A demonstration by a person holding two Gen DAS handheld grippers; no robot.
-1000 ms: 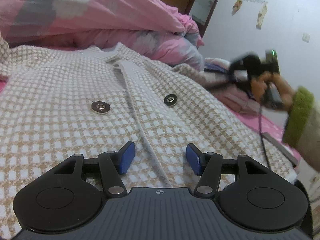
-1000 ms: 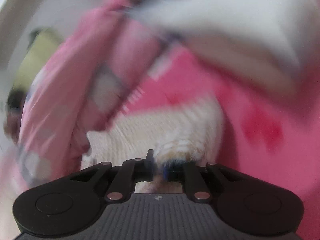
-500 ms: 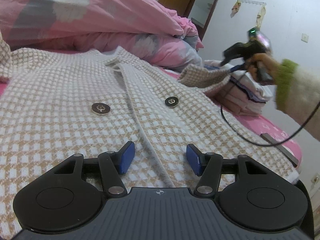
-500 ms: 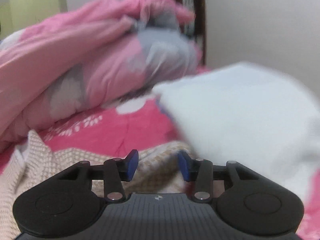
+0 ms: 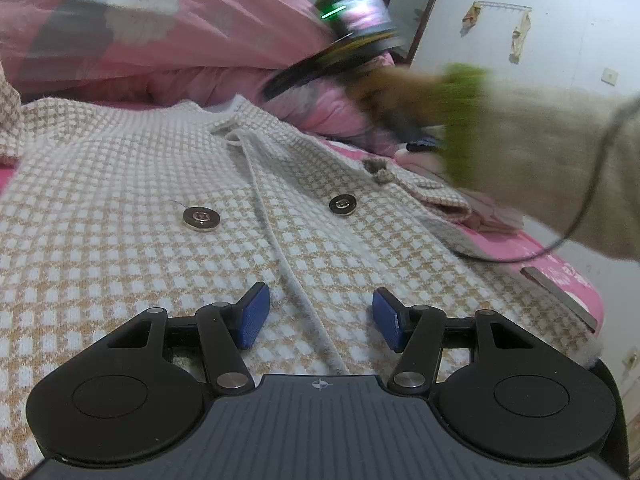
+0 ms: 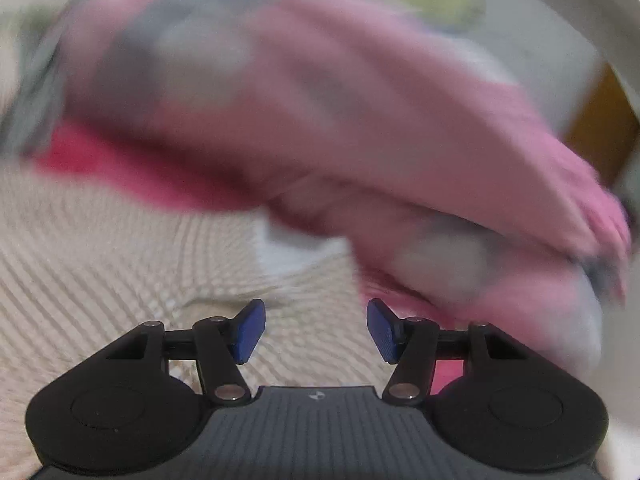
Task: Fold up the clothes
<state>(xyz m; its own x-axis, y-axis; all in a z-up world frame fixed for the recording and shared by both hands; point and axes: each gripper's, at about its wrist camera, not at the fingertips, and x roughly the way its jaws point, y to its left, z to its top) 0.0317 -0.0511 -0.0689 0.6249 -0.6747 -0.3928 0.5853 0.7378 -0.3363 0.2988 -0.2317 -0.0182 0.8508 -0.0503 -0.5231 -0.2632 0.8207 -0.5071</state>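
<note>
Checked cardigan (image 5: 120, 240) lies flat; left gripper (image 5: 316, 316) open, right gripper (image 6: 316, 328) just opened, empty

My right gripper (image 6: 316, 330) has let go of the cardigan (image 5: 120, 208) sleeve; its jaws have just been opening and now hold nothing. It has swung in over the collar, and the sleeve (image 5: 432, 196) now lies folded across the front.

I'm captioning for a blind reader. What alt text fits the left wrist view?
A checked beige and white cardigan with two metal buttons lies spread on a pink bed, under the open left gripper. Beyond it, a blurred hand in a green-cuffed sleeve crosses before a pink quilt.
</note>
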